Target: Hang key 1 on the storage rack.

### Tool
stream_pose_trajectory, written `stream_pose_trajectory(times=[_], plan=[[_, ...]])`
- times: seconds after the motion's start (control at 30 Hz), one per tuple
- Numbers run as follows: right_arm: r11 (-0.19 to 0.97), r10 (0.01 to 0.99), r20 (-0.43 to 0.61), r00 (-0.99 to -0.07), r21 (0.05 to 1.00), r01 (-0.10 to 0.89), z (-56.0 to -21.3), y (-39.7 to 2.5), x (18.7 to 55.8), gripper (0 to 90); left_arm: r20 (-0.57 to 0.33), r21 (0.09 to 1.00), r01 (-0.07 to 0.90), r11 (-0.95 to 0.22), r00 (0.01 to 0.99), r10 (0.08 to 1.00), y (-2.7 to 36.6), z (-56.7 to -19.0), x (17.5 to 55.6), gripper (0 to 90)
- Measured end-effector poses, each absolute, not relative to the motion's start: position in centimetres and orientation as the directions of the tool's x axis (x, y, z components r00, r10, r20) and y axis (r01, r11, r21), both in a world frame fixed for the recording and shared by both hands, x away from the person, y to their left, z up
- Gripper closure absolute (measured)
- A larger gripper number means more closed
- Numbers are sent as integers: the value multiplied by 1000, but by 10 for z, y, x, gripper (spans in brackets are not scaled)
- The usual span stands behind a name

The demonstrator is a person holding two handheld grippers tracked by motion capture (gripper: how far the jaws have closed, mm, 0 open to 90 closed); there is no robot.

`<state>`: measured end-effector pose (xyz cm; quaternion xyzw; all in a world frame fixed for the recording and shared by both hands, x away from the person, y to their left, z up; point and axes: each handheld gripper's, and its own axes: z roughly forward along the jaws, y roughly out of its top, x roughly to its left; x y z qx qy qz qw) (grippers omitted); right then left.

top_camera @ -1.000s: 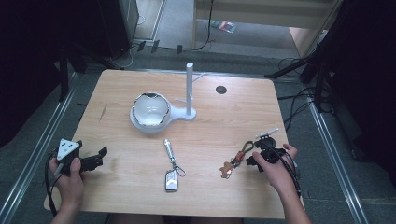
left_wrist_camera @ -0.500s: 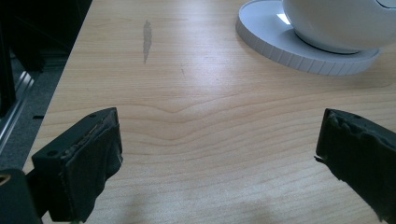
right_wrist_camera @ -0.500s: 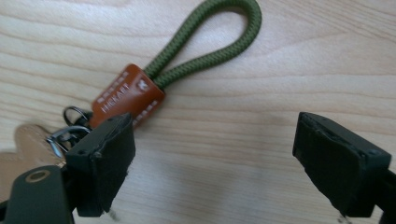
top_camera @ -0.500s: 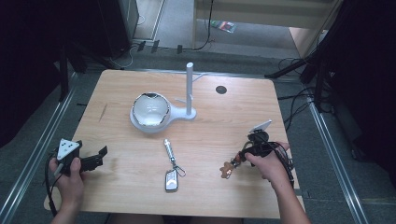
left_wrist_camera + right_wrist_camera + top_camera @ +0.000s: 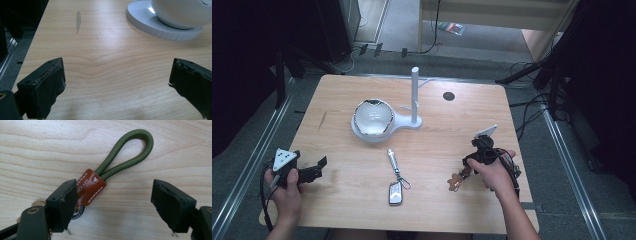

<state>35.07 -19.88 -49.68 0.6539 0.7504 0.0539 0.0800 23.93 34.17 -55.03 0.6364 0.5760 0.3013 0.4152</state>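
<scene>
Right tool point(image 5: 112, 205) poised low over the surface point(image 5: 337, 200) at about four o'clock, jaws spread wide, nothing between them yet. Directly below, seen in the right gripper view: a key strap point(image 5: 117, 162) of green cord loop and brown leather tab, lying flat on the wood. Tab just beside, perhaps touching, the jaw at nine o'clock in that view; loop reaching away toward one o'clock, in the gap but off centre. Same strap point(image 5: 457, 180) visible in the high view at the tool's tip, just ahead of the right hand point(image 5: 492, 172).

Left tool point(image 5: 112, 87) held at the surface's eight o'clock edge, jaws likewise wide apart and empty, aimed toward the white bowl point(image 5: 373, 117) on its round base. Stand with upright post point(image 5: 414, 95) joined to that base, near twelve o'clock. Car key with chain point(image 5: 395, 182) lying at six o'clock, well apart from both tools.

Likely step in hand, as a judgement only: picking up the strap, maybe to hang it on the post.

To do it well:
- Shift the right tool slightly toward three o'clock in its own view, so the doubled cord just above the tab sits midway between the jaws.
- Lower until the jaw tips nearly brush the wood, since the cord lies flat and thin.
- Close across both cord strands rather than on the slick leather, leaving the loop free and open.
- Lift straight up, slowly, watching for the hanging metal bits snagging.
</scene>
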Motion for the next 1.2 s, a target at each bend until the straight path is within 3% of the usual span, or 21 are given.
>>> stream_pose_trajectory(times=[0.17, 0.53, 0.77, 0.93, 1.2], plan=[[94, 995, 10, -97, 151, 984, -498, -192, 352, 275, -95, 875, 484, 8, 155, 983, 342, -550, 239, 7], [24, 999, 24, -27, 103, 994, -502, -191, 358, 374, -96, 874, 486, 8, 156, 983, 342, -550, 240, 7], [0, 999, 45, -3, 58, 998, -504, -184, 363, 494, -100, 875, 484, 11, 158, 982, 342, -550, 240, 7], [8, 1000, -2, -8, 40, 999, -505, -178, 366, 577, -100, 875, 484, 10, 160, 982, 342, -550, 240, 7], [7, 1000, -8, -7, 16, 1000, -505, -178, 369, 614, -96, 874, 485, 7, 159, 983, 341, -550, 240, 7]])
